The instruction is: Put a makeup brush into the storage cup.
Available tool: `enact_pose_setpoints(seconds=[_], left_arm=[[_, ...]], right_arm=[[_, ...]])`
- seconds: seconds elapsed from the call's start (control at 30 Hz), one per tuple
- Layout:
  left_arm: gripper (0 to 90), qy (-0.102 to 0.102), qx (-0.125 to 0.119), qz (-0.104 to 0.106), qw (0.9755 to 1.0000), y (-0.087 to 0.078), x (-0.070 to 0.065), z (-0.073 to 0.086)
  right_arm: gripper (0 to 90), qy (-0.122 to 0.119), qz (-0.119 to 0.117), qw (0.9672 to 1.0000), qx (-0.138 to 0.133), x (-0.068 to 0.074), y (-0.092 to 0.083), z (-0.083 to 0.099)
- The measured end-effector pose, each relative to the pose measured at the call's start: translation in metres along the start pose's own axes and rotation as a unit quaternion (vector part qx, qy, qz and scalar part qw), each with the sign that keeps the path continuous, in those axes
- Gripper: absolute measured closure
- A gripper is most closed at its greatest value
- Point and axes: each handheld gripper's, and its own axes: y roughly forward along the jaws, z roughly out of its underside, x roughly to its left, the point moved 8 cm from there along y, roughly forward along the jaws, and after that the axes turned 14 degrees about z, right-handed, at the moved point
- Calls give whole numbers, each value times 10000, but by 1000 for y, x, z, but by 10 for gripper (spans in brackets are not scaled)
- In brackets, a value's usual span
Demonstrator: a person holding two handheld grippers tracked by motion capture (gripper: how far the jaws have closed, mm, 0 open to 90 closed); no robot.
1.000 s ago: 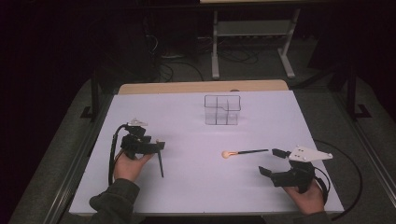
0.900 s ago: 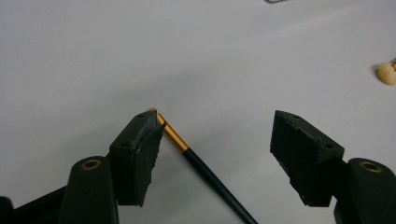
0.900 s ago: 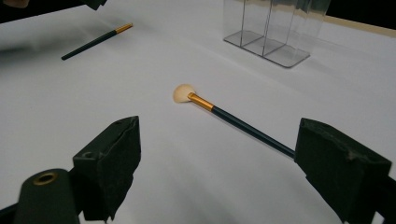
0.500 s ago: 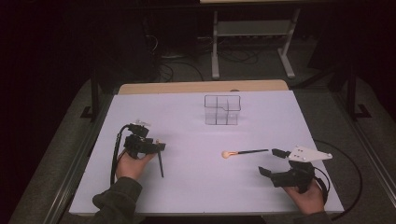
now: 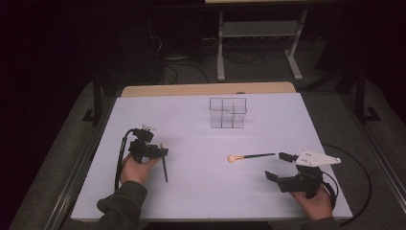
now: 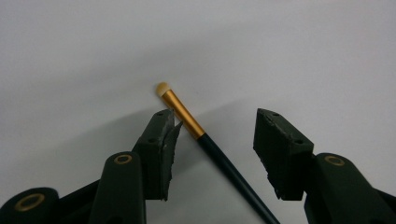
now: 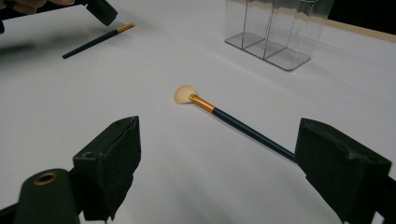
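A thin brush [image 6: 201,135] with a gold ferrule, a small tan tip and a dark handle lies on the white table between the jaws of my left gripper [image 6: 215,126]. Those jaws have just been closing; one pad is close to the ferrule and the other stands apart. From above, this left gripper [image 5: 160,149] sits at the table's left with the thin brush [image 5: 164,168] trailing toward the person. My right gripper [image 5: 278,166] stands wide open at the right. A fan-tipped brush [image 5: 251,156] lies in front of it, and its handle end [image 7: 275,145] reaches near one pad.
A clear divided organizer [image 5: 228,113] stands upright at the back middle of the white table [image 5: 201,201]. Black cables trail from both grippers beside the hands. A wooden strip [image 5: 206,89] borders the far edge, with a metal stand on the dark floor beyond.
My left hand has barely shifted over the thin brush. The right hand, both brushes and the organizer stay where they were.
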Motion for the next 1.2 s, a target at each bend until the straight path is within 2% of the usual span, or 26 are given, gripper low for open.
enact_pose_setpoints(seconds=[0.53, 0.73, 0.9, 0.97, 1.2], left_arm=[[576, 4, 298, -6, 9996, 10, 1, 8], [624, 76, 328, -162, 9993, 12, 1, 9], [688, 357, 480, -406, 9974, 12, 2, 10], [717, 407, 508, -485, 9967, 13, 1, 9], [790, 631, 732, -557, 9938, 14, 0, 8]], right_arm=[[138, -23, 2, 10000, 15, 0, 0, 0], [138, -13, 7, 10000, 1, 0, -1, 0], [138, -31, 1, 10000, -6, 0, -1, -1], [138, -30, 4, 10000, -11, 0, -1, -1], [138, -34, 1, 10000, -23, 1, -1, -1]])
